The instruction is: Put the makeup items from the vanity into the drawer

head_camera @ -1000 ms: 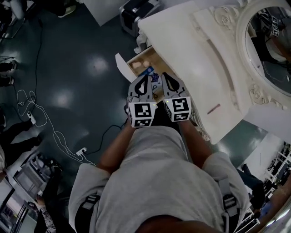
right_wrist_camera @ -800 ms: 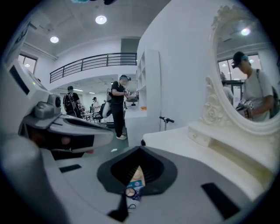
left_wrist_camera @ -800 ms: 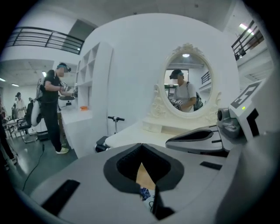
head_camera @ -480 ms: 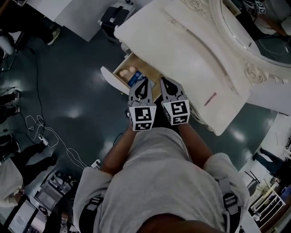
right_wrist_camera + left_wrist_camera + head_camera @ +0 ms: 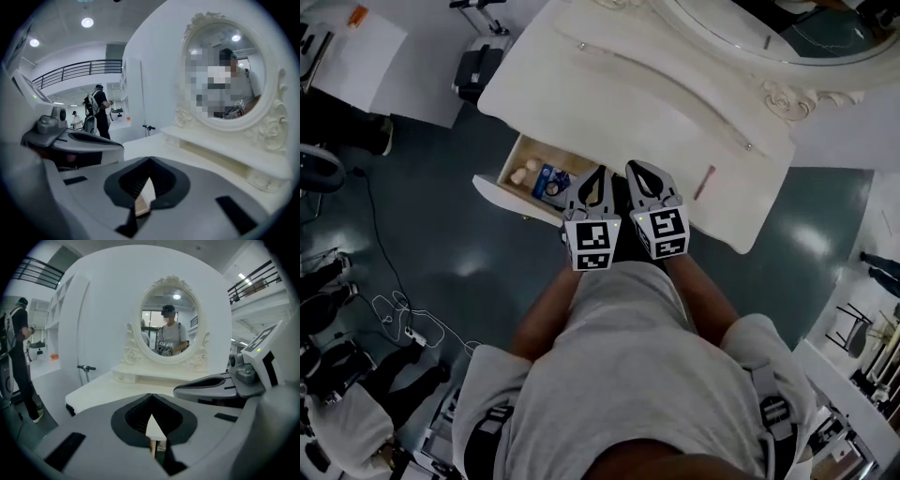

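Glossy dark floor (image 5: 431, 216); scooter handlebar (image 5: 87, 368); bystander (image 5: 99, 117) in background.

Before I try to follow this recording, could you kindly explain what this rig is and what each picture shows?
There is no robot here: a person in a grey shirt holds a two-jaw tool in each hand. The head view looks down from a camera on the person's head. The other two come from cameras riding on the left gripper and the right gripper, looking along their jaws. The cubes with square markers are part of the grippers. Both pairs of jaws are together and hold nothing. Ahead stands a white vanity with an oval mirror. Its drawer is open, with a blue packet and pale round items inside. One thin pink item lies on the vanity top.
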A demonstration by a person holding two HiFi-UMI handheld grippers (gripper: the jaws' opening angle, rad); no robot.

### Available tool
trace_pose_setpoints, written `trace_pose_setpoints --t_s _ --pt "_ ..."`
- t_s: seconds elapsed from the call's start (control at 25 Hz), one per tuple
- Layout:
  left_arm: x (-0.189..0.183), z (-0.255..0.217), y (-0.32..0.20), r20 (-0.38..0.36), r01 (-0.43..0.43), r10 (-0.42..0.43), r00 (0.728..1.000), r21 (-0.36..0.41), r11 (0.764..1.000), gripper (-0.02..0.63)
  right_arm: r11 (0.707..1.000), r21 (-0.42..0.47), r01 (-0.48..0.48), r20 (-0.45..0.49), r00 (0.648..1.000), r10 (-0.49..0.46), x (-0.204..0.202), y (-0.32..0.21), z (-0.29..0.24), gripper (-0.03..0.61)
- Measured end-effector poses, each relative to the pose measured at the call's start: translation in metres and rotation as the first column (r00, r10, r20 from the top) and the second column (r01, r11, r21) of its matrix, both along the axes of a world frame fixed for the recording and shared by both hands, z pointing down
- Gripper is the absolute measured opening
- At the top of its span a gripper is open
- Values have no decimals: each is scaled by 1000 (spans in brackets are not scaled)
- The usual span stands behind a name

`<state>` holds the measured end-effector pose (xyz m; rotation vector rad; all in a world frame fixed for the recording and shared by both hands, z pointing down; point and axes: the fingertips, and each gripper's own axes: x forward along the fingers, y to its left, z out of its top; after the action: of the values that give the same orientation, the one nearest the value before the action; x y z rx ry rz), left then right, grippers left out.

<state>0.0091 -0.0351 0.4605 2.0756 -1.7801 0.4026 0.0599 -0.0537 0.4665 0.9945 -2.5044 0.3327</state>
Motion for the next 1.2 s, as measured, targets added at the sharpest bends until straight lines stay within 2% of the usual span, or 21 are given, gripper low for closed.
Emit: trace_pose_setpoints --t_s 0.24,0.56,0.64,0.8,1.0,1.2 --pt "49 -2 -21 8 -119 119 993 4 993 6 993 -6 -120 -1 993 120 55 -11 -1 14" --pt "104 -5 -34 1 -269 269 963 1 963 6 972 -20 -234 6 972 235 104 -14 -4 15" --pt "120 -5 -34 -1 -319 319 948 -8 948 6 966 -27 -256 6 967 257 117 -13 -5 14" --pt "157 0 -32 6 -432 433 902 -42 901 6 950 -39 -310 -6 951 310 151 -11 -5 15" --pt "196 11 -34 5 -497 499 866 -86 863 8 924 -55 -379 -10 925 379 196 -14 3 14" --pt "231 31 -29 -31 -552 555 831 -164 818 8 888 -100 -448 -19 894 449 235 -10 16 14"
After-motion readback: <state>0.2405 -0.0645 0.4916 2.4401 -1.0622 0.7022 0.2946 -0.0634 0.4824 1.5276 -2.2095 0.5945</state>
